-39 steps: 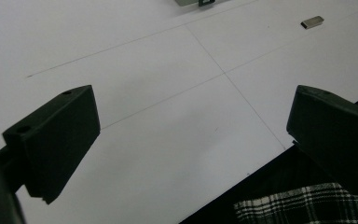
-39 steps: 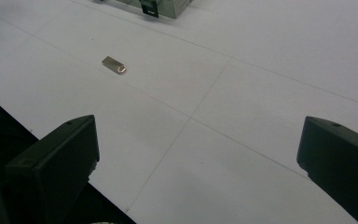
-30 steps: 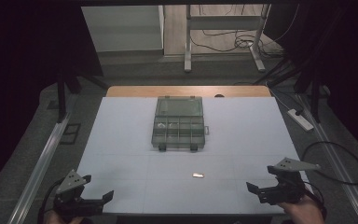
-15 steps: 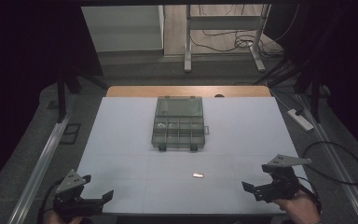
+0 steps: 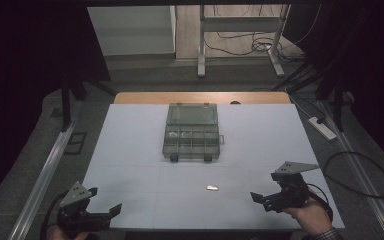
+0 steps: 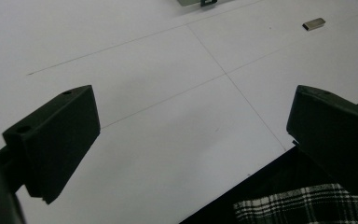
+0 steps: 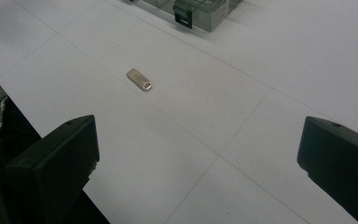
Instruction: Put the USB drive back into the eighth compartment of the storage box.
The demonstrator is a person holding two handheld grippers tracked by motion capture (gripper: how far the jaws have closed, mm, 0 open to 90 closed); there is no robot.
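Observation:
A small flat metal piece [image 5: 212, 188] lies on the white table [image 5: 130, 145], in front of a clear compartment box [image 5: 191, 131] with its lid shut. The right gripper view shows that metal piece [image 7: 139, 79] ahead and left of my jaws, with the box's latch [image 7: 183, 14] farther off. My right gripper [image 5: 260, 201] hovers open near the table's front right, pointing left toward the piece. At the front left corner my left gripper [image 5: 111, 210] stands open with nothing between its jaws; the metal piece [image 6: 313, 24] shows far off at upper right in the left gripper view.
A wooden strip [image 5: 200, 97] borders the table's far edge. A power strip [image 5: 322, 128] and a looped cable [image 5: 360, 172] lie on the floor to the right. An aluminium rail [image 5: 42, 175] runs along the left. Plaid cloth [image 6: 307, 207] shows below the table's front edge.
My right gripper has moved left and a little forward, turning toward the metal piece. The left gripper has stayed in place.

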